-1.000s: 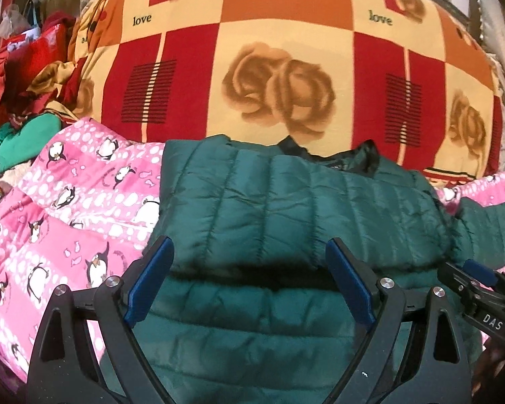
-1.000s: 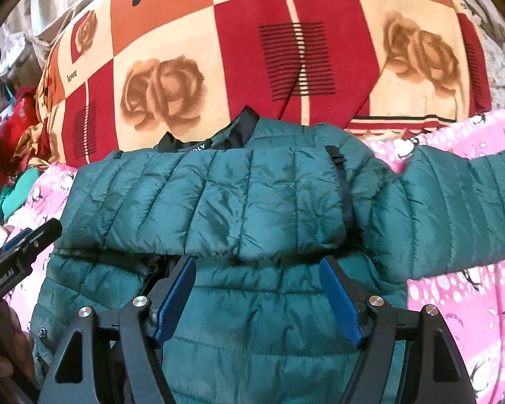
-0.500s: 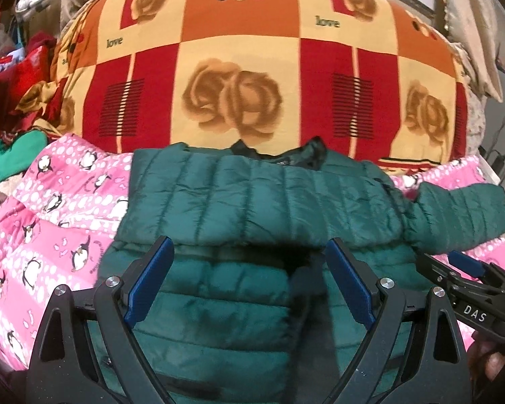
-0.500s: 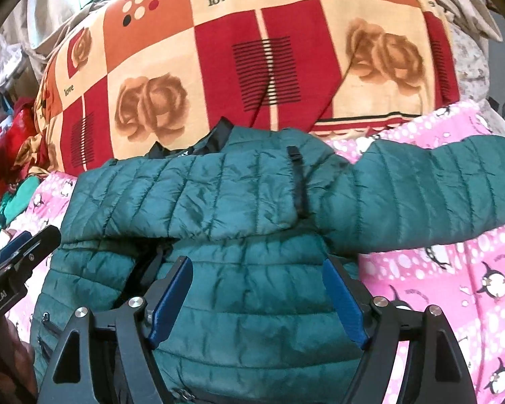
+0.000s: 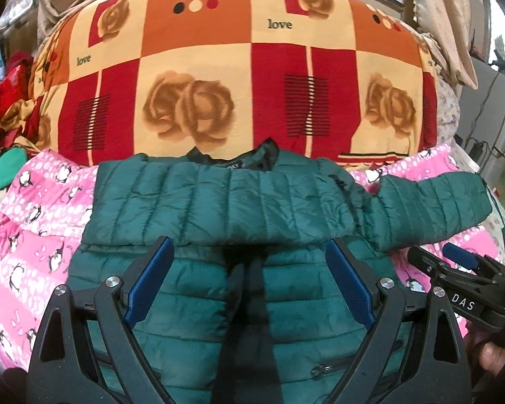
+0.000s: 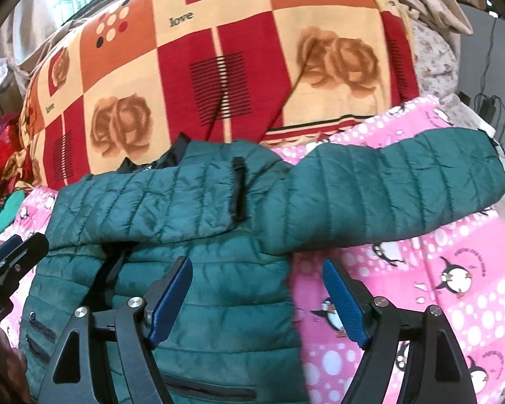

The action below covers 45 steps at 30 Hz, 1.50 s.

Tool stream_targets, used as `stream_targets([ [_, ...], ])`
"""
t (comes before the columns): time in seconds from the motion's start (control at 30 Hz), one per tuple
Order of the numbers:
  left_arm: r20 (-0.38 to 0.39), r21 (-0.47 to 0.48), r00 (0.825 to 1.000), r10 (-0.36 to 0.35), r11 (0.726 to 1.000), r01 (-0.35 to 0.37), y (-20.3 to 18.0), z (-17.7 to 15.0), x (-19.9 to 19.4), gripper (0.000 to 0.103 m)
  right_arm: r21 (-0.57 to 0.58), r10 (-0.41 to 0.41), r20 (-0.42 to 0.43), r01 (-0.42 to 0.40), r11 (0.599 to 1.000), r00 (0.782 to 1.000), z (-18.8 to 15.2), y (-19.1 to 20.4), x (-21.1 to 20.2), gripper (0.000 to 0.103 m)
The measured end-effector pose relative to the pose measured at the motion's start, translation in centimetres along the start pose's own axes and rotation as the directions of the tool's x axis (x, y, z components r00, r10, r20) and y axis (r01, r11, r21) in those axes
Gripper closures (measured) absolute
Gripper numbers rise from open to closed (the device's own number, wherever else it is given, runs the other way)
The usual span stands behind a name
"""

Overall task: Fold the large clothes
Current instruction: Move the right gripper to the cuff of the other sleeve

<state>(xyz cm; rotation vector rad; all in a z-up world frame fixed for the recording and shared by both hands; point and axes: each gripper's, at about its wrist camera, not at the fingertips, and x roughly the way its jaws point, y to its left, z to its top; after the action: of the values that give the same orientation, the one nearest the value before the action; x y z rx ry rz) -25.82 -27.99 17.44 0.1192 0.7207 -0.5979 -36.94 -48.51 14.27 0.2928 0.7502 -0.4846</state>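
Green puffer jacket (image 5: 198, 306) lies front-up on the bed's pink penguin blanket (image 6: 454, 306), collar toward the rose-print bolster (image 5: 198, 77); one sleeve is folded across the chest, the other sleeve (image 6: 397, 185) reaches out toward the bed's right edge. Risk — slick padding may spring the fold open, or the outstretched cuff may slip off that edge. Room is tight: bolster behind, clothes pile (image 5: 3, 107) at left. Left gripper (image 5: 249, 286) and right gripper (image 6: 256, 299) hover released, the right's jaws having just widened — nothing between them.

There was one green quilted jacket (image 5: 219, 202) at six o'clock, one pink penguin-print blanket (image 5: 33, 235) under it, one rose-patterned checked quilt (image 5: 219, 77) at twelve, and two grippers, left (image 5: 249, 282) and right (image 6: 257, 298).
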Motion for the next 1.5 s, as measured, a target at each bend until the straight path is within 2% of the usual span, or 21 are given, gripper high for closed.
stream_targets([
  [0.37,-0.014,0.047,1.0,0.004,0.999,-0.004,-2.6,0.0,0.9,0.011,0.037,-0.027,-0.011,0.028,0.999,1.0,-0.3,-3.2,0.3,0.025],
  [0.73,-0.035,0.058,0.999,0.007,0.998,-0.005,-3.6,-0.4,1.9,0.011,0.064,-0.069,-0.021,0.07,0.995,0.997,-0.3,-5.9,0.6,0.025],
  [1.0,-0.053,0.024,0.998,-0.02,0.999,0.022,-2.6,-0.5,2.5,0.011,0.106,-0.12,-0.033,0.123,0.987,0.992,0.0,-8.5,1.3,0.025],
  [1.23,-0.074,-0.067,0.996,-0.059,0.996,0.054,-0.4,-0.4,3.5,0.011,0.149,-0.173,-0.058,0.18,0.972,0.983,0.4,-11.5,2.7,0.025],
  [1.5,-0.096,-0.095,0.994,-0.058,0.994,0.049,0.6,-0.6,4.8,0.011,0.195,-0.232,-0.077,0.243,0.95,0.97,1.0,-15.2,3.9,0.025],
])
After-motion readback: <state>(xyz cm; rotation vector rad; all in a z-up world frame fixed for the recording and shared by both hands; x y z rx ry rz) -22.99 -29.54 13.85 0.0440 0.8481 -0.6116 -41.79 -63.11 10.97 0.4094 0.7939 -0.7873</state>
